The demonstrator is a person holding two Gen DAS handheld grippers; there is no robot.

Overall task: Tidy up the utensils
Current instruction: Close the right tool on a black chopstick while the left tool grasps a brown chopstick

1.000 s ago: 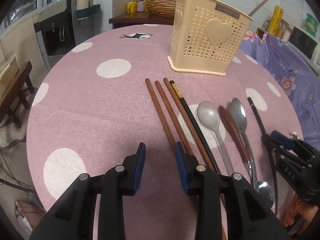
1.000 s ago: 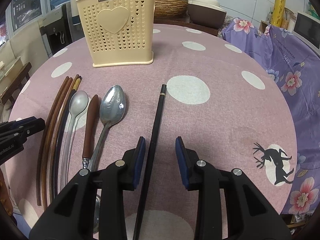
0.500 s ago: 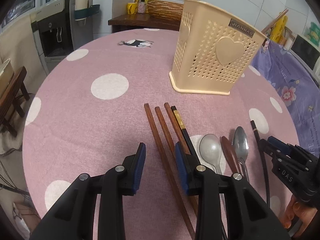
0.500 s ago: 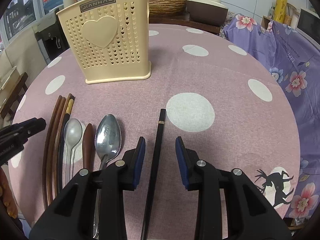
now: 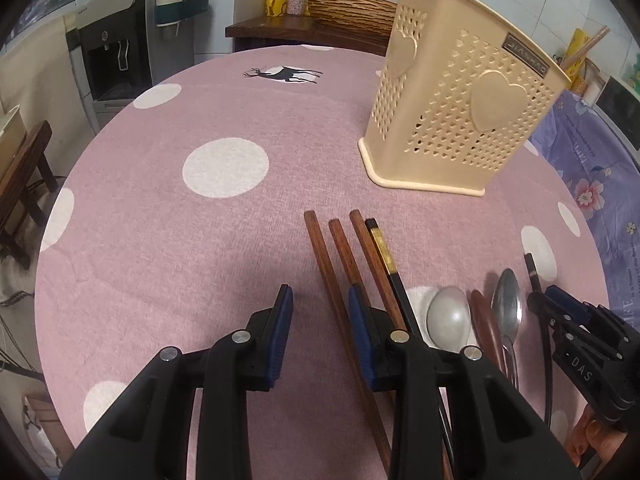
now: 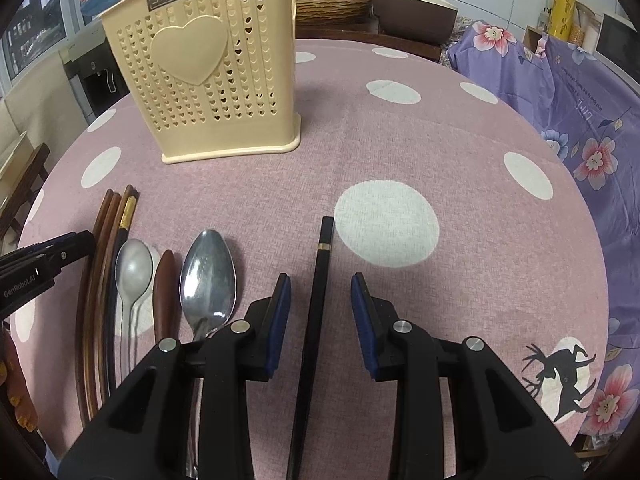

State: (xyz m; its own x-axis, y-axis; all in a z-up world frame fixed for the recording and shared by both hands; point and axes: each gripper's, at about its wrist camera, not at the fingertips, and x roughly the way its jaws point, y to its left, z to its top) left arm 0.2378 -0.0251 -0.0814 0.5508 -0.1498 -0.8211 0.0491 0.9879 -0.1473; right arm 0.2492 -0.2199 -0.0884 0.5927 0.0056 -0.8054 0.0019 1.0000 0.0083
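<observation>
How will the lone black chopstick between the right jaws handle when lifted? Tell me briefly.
The black chopstick is thin and straight, so probably stiff and light. Its glossy finish suggests that it may slip in the right gripper. Gripped near one end, as the jaws now straddle it, its long free length would likely swing or pivot.

A cream perforated utensil holder (image 6: 208,76) with heart reliefs stood upright on the table. Before it lay three brown wooden chopsticks (image 5: 340,272) and a black chopstick (image 5: 394,280) side by side, then two metal spoons (image 6: 134,270) flanking a brown handle (image 6: 163,292), and well apart a lone black chopstick (image 6: 318,292).
</observation>
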